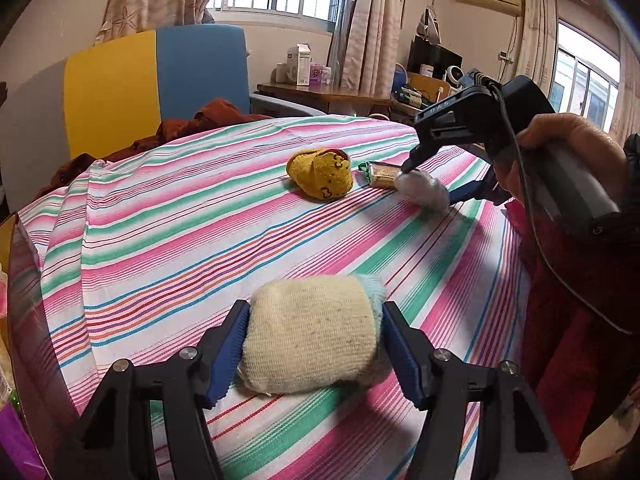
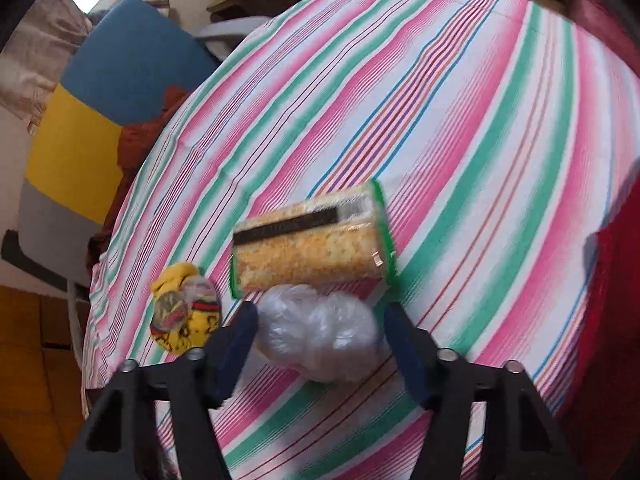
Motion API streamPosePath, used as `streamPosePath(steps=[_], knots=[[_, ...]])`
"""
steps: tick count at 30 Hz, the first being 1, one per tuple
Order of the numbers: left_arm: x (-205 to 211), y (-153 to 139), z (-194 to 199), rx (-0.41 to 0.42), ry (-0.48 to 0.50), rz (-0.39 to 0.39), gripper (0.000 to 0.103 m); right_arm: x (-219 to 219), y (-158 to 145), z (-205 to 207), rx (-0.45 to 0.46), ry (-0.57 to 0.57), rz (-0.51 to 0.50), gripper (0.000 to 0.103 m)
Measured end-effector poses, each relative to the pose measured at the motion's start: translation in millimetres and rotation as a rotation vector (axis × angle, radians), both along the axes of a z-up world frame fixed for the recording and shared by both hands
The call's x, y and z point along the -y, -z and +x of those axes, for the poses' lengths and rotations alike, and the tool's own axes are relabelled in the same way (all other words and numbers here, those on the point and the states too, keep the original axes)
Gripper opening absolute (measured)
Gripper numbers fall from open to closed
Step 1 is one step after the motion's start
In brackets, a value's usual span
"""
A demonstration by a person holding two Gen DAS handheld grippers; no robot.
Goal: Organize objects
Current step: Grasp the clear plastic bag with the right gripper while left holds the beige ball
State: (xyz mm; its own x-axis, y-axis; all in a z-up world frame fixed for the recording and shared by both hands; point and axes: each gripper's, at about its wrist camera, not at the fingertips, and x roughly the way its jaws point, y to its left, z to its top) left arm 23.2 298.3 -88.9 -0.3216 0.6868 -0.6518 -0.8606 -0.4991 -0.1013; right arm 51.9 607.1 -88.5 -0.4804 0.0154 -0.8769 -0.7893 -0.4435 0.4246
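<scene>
Left to right across the striped cloth (image 1: 168, 240): your L gripper (image 1: 314, 344) has the cream sock roll (image 1: 312, 340) between its pads, both blue pads touching its sides, so it's pinching the roll, which sits near the front edge of the table. Further back, mid-table, lies the yellow sock ball (image 1: 322, 174). Just right of it is the snack pack (image 1: 382, 174), then the clear plastic bag wad (image 1: 424, 190), touching the pack. Your R gripper (image 2: 318, 340) straddles the wad w/ jaws spread; a gap shows on each side, so nothing's gripped yet.

Risks, as I judge them:
- The wad is slick and squashy. Close too shallow and it may squirt out, or you may only catch a loose fold.
- The far fingertip sits close to the pack; closing could nudge it or snag its green seam.
- The sock roll could unroll if the grip eases while lifting.

View diffs: only the L cam shows your hand (image 1: 560, 140) on the R tool and the sock roll. Only the R cam shows the pack's barcode face and the gaps beside the wad. That view's motion-blurred, so fine contact there is uncertain.
</scene>
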Motion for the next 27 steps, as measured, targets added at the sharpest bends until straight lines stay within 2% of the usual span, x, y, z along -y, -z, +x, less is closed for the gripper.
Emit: streamPosePath(steps=[4,9,11,13,17,18,19,20,21,23,27], knots=[[0.8,0.0,0.3,0.002,0.000,0.000,0.068,8.6,1.9,-9.6,0.014,-0.077,-0.002,0.058],[0.9,-0.1,1.6,0.001,-0.002,-0.003,0.068,12.4,2.0,-11.6,0.017,-0.111,0.008,0.059],[1.3,-0.3,1.7,0.003,-0.003,-0.003,0.068,11.2,0.4,-9.9,-0.006,-0.106,-0.011,0.067],[2.8,-0.7,2.5,0.005,-0.004,-0.001,0.068,9.6,-1.1,-9.0,-0.016,-0.098,-0.021,0.080],[3.5,-0.1,3.1,0.003,-0.006,-0.001,0.069,12.8,-2.7,-12.2,-0.001,-0.119,-0.008,0.082],[3.4,0.0,3.3,0.001,-0.006,-0.003,0.069,16.3,-3.8,-14.6,0.008,-0.143,0.005,0.072],[3.2,0.1,3.5,-0.002,-0.006,-0.005,0.069,23.7,-4.2,-18.2,0.012,-0.162,0.018,0.053],[3.0,0.0,3.9,-0.005,-0.006,-0.007,0.069,27.1,-6.0,-19.6,0.021,-0.180,0.033,0.044],[2.7,0.1,4.4,-0.008,-0.006,-0.010,0.069,31.1,-7.5,-21.8,0.034,-0.201,0.054,0.038],[2.1,0.0,5.2,-0.014,-0.007,-0.014,0.069,35.2,-9.1,-23.3,0.043,-0.236,0.078,0.037],[1.7,-0.4,6.5,-0.021,-0.005,-0.018,0.068,43.2,-12.8,-36.8,0.005,-0.317,0.091,0.037]])
